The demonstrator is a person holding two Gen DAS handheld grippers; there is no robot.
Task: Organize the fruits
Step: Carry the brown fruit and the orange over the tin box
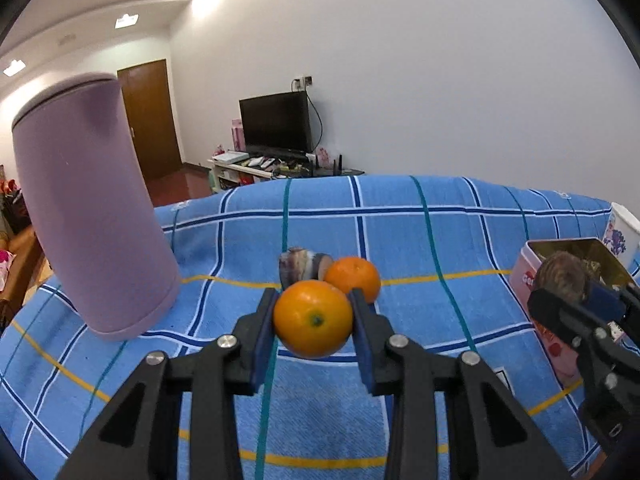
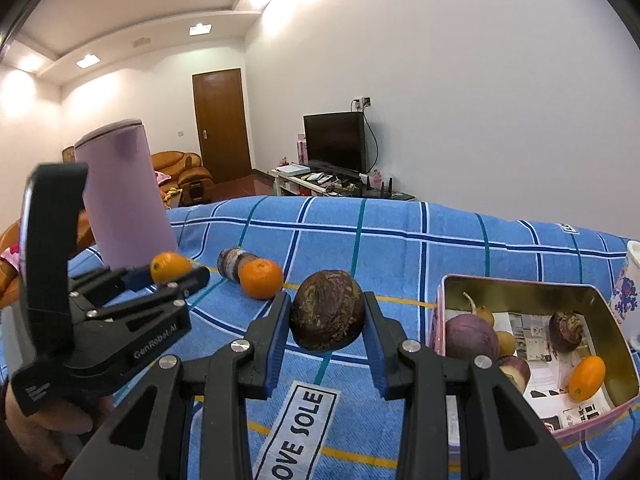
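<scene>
- White walls are wrapping a long room, with a brown door (image 2: 222, 124) and a dark television (image 2: 335, 142) sitting well beyond the far edge of the blue checked cloth (image 2: 400, 248) I am working over.
- Cloth between the two loose fruits and the tin is lying bare, giving open room in the middle; its far edge is dropping off toward the television stand.
- A tall lilac canister (image 1: 90, 208) is standing on the cloth's left side, close beside my left gripper's path.
- A pink tin (image 2: 624, 352) is sitting open near the right edge, holding dark passion fruits, small yellow fruits and one orange kumquat (image 2: 587, 376); a white printed cup (image 2: 630, 288) is standing just behind it.
- My left gripper (image 1: 314, 320) is pinching an orange (image 1: 313, 322) between its blue pads, jaws narrowed onto its sides, the fruit lifted clear of the cloth.
- My right gripper (image 2: 328, 316) is clamping a wrinkled brown passion fruit (image 2: 327, 310) the same way, just left of the tin.
- A second orange (image 2: 261, 279) is resting on the cloth, touching a small striped jar (image 2: 232, 263) lying on its side.
</scene>
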